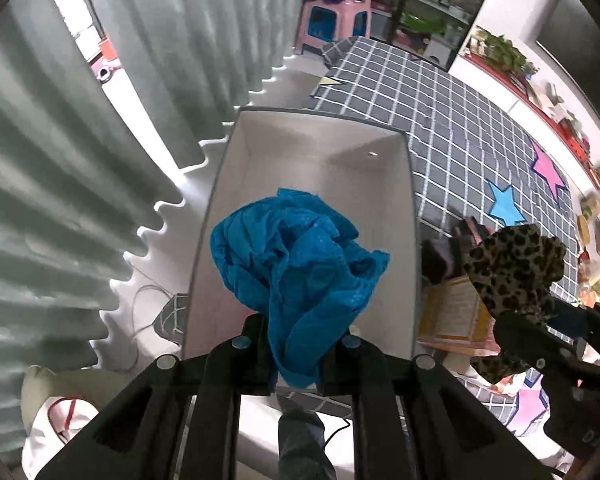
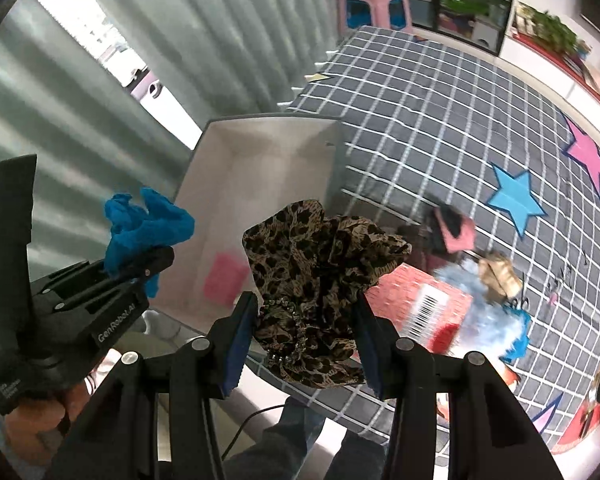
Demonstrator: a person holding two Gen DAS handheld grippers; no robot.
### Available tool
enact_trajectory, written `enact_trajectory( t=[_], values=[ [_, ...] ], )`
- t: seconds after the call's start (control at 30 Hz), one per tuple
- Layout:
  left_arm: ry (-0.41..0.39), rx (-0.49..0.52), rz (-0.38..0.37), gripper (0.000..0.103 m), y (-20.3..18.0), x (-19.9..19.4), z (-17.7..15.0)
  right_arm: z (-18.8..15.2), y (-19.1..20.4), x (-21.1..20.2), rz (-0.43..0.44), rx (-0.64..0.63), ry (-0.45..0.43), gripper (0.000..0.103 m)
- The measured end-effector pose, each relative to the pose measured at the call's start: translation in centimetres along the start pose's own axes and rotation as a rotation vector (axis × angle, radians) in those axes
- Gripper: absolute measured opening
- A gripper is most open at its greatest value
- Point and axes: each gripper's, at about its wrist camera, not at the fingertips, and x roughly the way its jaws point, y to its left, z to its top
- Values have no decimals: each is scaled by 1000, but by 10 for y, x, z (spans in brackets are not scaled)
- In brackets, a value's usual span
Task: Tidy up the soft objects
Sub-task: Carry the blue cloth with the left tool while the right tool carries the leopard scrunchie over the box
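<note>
Your left gripper is pinching the blue cloth over the box – your right gripper is clamping the leopard scrunchie, probably beyond the rim – releasing now risks missing

Both grippers point steeply down — left gripper jaws clamped tight, right gripper jaws partly closed, gripping.

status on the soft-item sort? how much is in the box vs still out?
Done: little; the white box holds only a pink item. In hand: left gripper shut on a blue cloth above the box; right gripper clamps a leopard-print scrunchie. Left: both drops, plus the fluffy blue piece and other items on the checked mat.
</note>
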Motion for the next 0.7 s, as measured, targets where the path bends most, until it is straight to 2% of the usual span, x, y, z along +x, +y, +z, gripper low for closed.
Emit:
enact_trajectory(
  t=[0.3,0.7],
  values=[
    [11,-41,24,14,22,5,-2,18,32,17,6,-74,29,49],
    [23,-60,39,13,30,13,3,28,46,33,9,-110,65,49]
  ],
)
